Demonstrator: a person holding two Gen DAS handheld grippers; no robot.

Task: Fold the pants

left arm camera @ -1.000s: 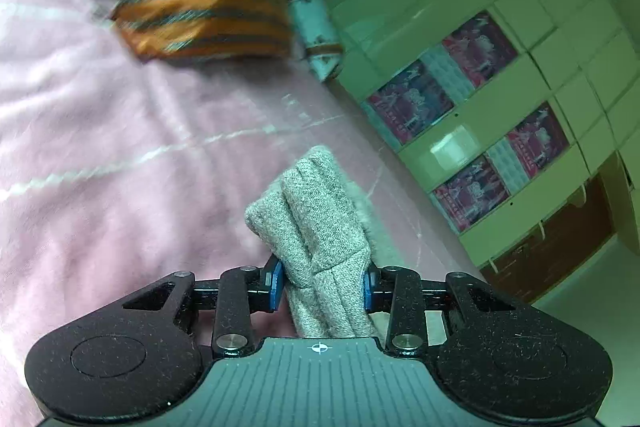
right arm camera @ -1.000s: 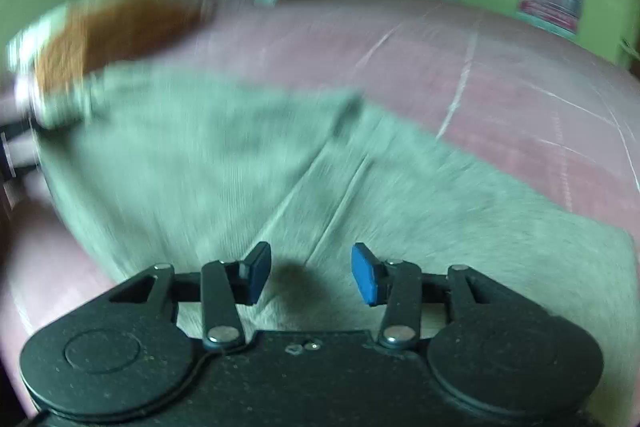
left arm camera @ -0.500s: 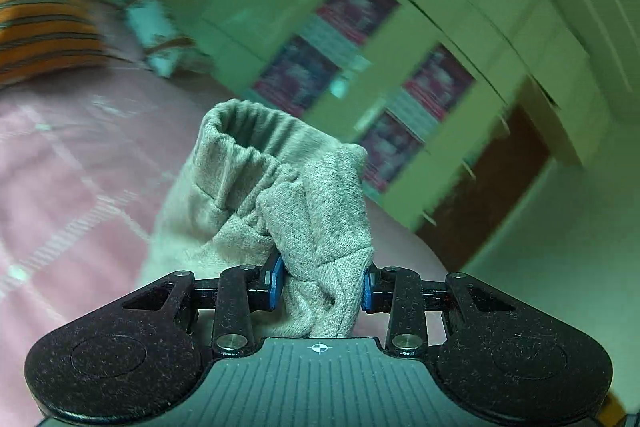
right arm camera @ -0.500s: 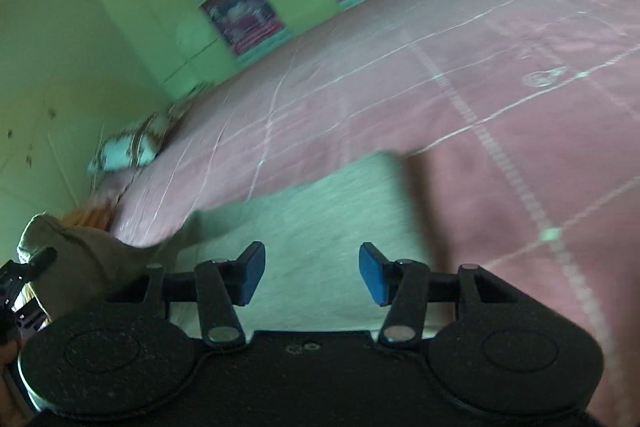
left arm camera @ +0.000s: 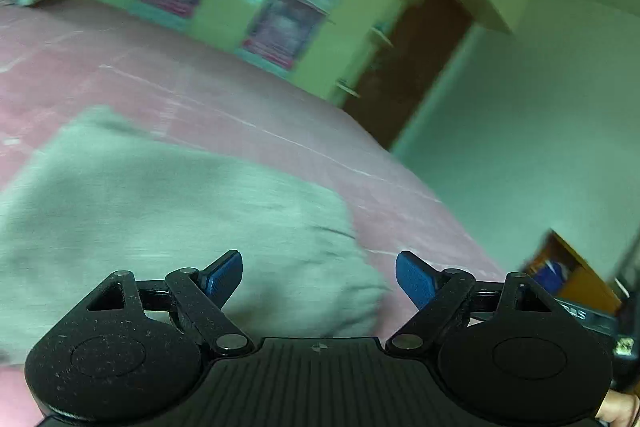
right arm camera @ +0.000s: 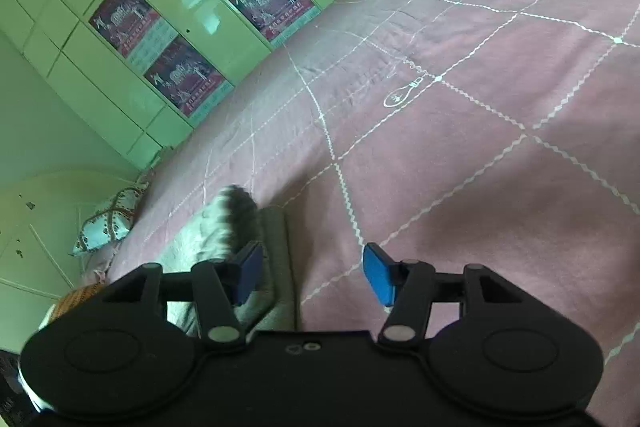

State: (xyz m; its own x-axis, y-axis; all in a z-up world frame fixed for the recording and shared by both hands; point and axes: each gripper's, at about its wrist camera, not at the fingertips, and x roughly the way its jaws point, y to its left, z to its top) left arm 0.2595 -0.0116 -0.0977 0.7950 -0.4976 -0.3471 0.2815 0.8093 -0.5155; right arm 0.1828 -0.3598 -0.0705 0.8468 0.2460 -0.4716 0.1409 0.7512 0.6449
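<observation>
The grey pants (left arm camera: 168,211) lie folded on the pink bedspread (left arm camera: 248,115), blurred by motion in the left wrist view. My left gripper (left arm camera: 319,279) is open and empty, just above the pants' right edge. In the right wrist view the pants (right arm camera: 276,251) show at the lower left, with a blurred fold of them (right arm camera: 230,217) falling or moving behind my left finger. My right gripper (right arm camera: 313,277) is open and empty, over the pants' right edge and the bedspread (right arm camera: 460,147).
A green wardrobe with posters (right arm camera: 192,7) stands beyond the bed. A patterned pillow (right arm camera: 106,225) and an orange striped cushion (right arm camera: 76,297) lie at the bed's far left end. A brown door (left arm camera: 404,63) and a low shelf (left arm camera: 568,279) show in the left wrist view.
My left gripper opened and let go of the bunched pants, which now lie on the bed. Both grippers swung to the right along the bed.
</observation>
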